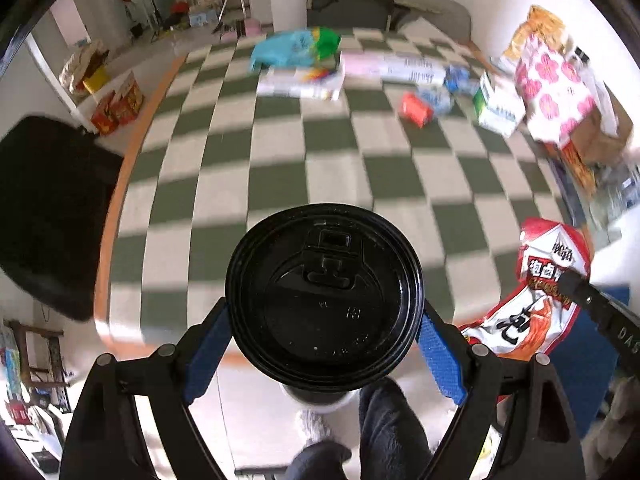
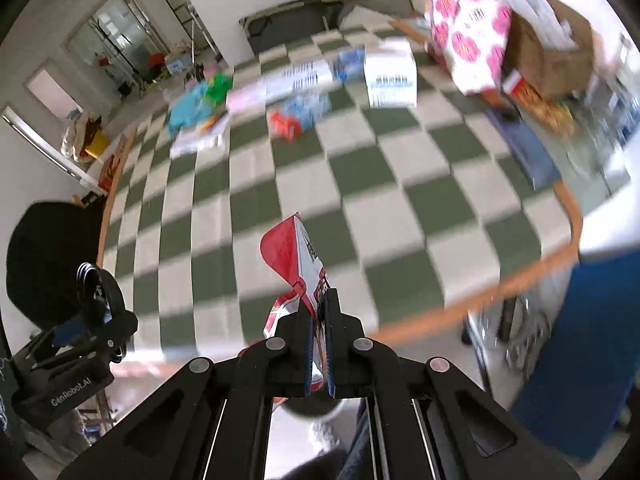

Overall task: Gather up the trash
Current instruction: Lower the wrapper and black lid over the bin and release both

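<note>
Black plastic fills the middle of your left wrist view: the lidded cup [image 1: 324,300] sits between the blue pads [image 1: 208,354] of your left gripper [image 1: 324,344], jaws standing wide and pressed against its sides just under the lid rim. Your right gripper [image 2: 319,332] is pinched nearly flat on the red and white snack wrapper [image 2: 298,256], which sticks up past the fingertips.

Both pieces hang above the near edge of the checkered table [image 1: 280,152], so I judge you are carrying them off toward a bin. Take the dark bag-like shape [image 1: 52,216] just off the table's left edge as your likely target, though whether it is a trash bag cannot be told. Keep the cup upright; liquid may be inside, and the lid hides that. Hold the squeeze steady without crushing the wall. Keep the wrapper clamped firmly, since only a thin fold sits in the jaws and it could slip.

More litter waits on the far side of the table: a red packet [image 1: 416,110], a white carton [image 1: 498,110], blue and green bags [image 1: 296,48]. These are smeared by motion blur, so labels cannot be read. The cup's body is hidden under its lid, and the wrapper's lower part is lost between the right fingers.
</note>
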Demonstrator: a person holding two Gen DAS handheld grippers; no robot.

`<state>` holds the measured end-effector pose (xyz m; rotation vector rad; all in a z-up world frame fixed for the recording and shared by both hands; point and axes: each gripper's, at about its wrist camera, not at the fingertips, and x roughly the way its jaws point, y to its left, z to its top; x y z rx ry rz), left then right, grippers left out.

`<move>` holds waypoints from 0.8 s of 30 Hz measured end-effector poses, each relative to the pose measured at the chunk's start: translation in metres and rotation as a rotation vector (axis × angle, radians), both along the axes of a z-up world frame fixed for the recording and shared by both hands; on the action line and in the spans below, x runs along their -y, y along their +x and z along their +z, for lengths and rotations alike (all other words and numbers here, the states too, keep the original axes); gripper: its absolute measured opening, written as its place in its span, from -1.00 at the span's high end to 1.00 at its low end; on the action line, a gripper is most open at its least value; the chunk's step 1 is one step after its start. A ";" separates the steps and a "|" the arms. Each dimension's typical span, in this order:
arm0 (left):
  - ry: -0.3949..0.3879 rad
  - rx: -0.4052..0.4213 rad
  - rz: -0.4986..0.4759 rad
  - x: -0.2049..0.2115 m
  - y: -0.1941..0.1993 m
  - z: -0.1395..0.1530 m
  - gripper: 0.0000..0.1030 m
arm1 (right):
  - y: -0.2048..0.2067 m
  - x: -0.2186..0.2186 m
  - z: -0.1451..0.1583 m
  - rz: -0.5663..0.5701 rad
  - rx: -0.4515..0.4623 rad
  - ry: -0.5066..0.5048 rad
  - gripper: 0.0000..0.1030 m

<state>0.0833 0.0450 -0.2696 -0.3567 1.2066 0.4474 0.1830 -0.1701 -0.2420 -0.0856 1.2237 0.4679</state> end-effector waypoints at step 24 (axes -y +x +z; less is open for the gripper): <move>-0.300 -0.324 0.152 0.017 -0.111 -0.351 -0.70 | -0.132 0.040 -0.364 -0.017 -0.384 -0.169 0.91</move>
